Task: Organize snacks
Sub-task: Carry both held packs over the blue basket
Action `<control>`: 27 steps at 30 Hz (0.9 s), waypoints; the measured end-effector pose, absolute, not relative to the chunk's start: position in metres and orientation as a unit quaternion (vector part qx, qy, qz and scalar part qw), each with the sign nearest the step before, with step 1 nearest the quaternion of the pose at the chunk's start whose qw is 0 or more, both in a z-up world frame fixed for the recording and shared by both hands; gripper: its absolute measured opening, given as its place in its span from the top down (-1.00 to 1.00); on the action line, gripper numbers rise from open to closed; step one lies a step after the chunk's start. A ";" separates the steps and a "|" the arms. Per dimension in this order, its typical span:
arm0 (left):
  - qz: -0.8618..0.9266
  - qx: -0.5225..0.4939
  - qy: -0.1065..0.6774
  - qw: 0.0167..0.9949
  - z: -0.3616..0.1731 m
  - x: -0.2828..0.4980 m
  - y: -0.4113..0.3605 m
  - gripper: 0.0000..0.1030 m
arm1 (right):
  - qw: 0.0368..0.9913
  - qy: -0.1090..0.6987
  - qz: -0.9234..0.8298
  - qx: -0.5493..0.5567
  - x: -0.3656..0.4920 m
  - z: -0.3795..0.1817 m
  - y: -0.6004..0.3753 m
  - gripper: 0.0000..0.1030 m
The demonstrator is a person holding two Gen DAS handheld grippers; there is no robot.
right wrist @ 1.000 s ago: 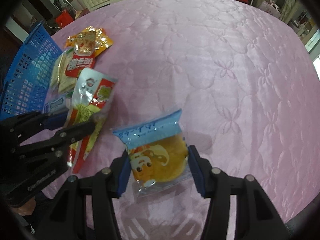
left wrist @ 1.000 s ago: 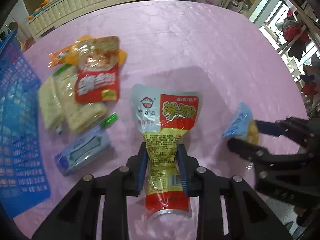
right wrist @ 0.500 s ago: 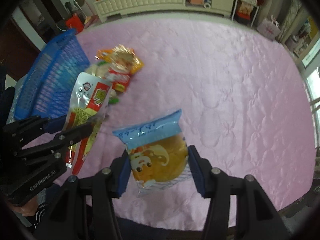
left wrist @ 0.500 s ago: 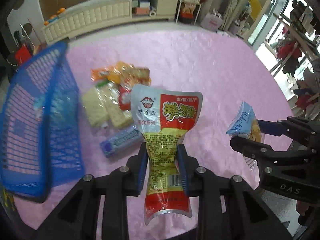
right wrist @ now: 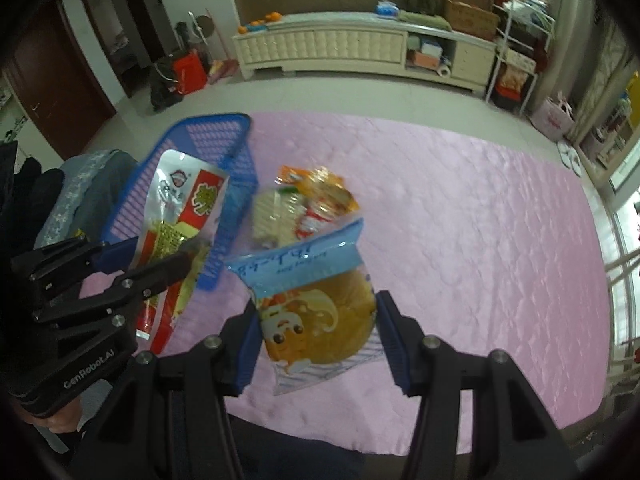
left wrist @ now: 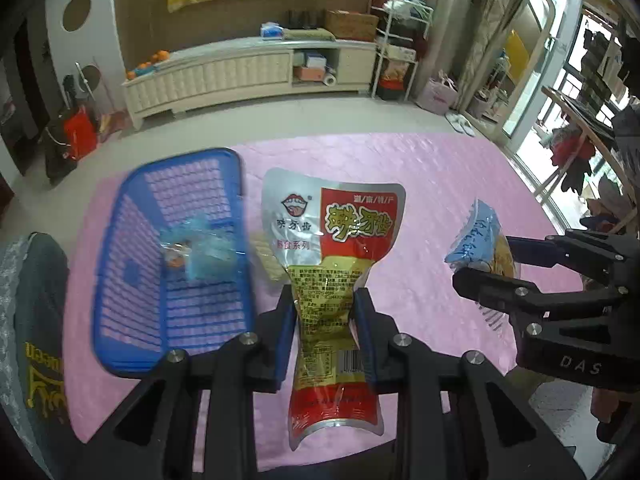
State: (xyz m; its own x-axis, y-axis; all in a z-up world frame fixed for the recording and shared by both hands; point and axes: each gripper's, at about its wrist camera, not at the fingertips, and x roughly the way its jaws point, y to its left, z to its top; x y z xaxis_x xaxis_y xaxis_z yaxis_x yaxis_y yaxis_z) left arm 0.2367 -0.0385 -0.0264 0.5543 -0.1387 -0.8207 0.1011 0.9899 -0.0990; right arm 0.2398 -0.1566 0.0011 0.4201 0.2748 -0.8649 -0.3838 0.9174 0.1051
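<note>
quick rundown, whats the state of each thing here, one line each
left gripper: shut on the red and silver pouch
right gripper: shut on the blue bread packet
red and silver pouch: held above the table
blue bread packet: held above the table
blue basket: on the table, one small packet inside
snack pile: lying on the table beside the basket

Blue mesh basket (left wrist: 172,344), pink quilted tablecloth (right wrist: 460,208), red-silver-yellow pouch (left wrist: 332,248).

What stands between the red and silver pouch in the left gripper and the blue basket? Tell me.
Nothing visible does. The red and silver pouch hangs clamped in the left gripper, above the pink table, just right of the blue basket. The basket's open top is clear; one small blue packet lies inside.
</note>
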 end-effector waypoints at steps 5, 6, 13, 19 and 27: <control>-0.047 -0.024 0.456 0.888 -0.020 0.220 0.006 0.49 | 0.841 0.490 0.221 -0.061 0.245 0.008 -0.122 -0.14; -0.042 -0.027 0.457 0.888 -0.018 0.220 0.016 0.49 | 0.840 0.489 0.226 -0.061 0.246 0.010 -0.113 -0.14; -0.014 -0.042 0.462 0.886 -0.018 0.225 0.066 0.49 | 0.829 0.487 0.265 -0.075 0.254 0.007 -0.055 -0.14; 0.004 -0.049 0.474 0.879 -0.034 0.240 0.098 0.49 | 0.816 0.500 0.278 -0.081 0.271 -0.014 -0.022 -0.14; 0.026 -0.061 0.508 0.859 -0.062 0.261 0.115 0.49 | 0.790 0.539 0.285 -0.065 0.291 -0.052 -0.004 -0.14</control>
State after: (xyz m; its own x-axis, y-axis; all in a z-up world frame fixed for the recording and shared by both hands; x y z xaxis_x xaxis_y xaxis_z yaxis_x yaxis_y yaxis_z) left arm 0.2606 0.1145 -0.0617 0.4832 -0.0181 -0.8753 -0.1066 0.9911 -0.0794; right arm 0.2909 -0.0037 -0.0517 0.2569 0.3798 -0.8887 -0.5197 0.8296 0.2043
